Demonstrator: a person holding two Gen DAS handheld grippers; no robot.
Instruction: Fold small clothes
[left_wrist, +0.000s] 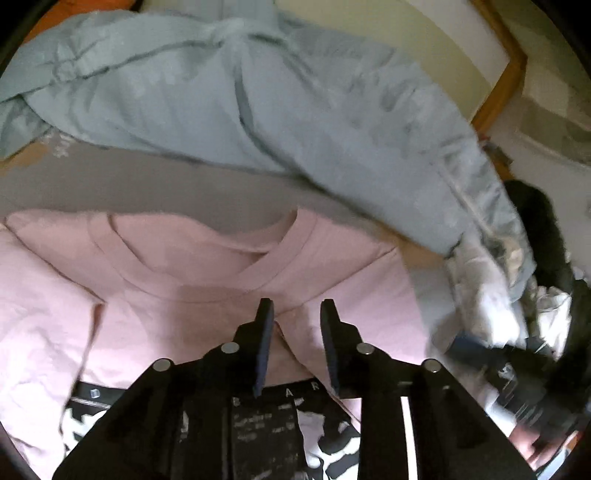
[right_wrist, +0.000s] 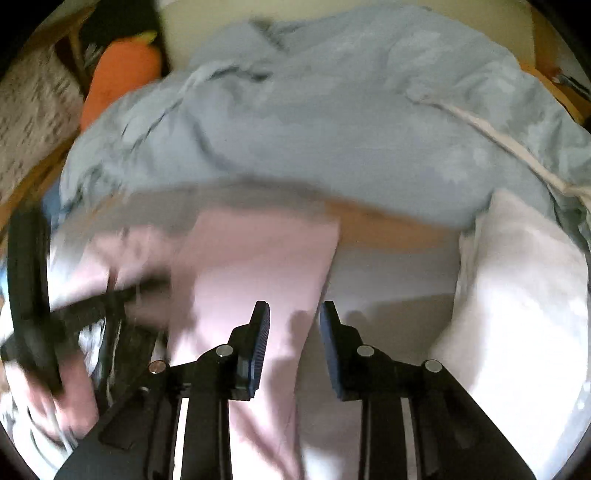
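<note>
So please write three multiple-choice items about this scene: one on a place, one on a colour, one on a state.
1. Where is the crumpled light-blue quilt?
A. beyond the shirt
B. under the shirt
C. on the floor

2. What colour is the round-neck cotton shirt?
A. green
B. pale pink
C. black

3. How is the left hand-held gripper?
A. clamped on the quilt
B. gripping the collar
C. open, nothing between its fingers

Key: 1 A, the quilt lies past the collar; 2 B, its fabric is pink; 3 C, a clear gap shows.
</note>
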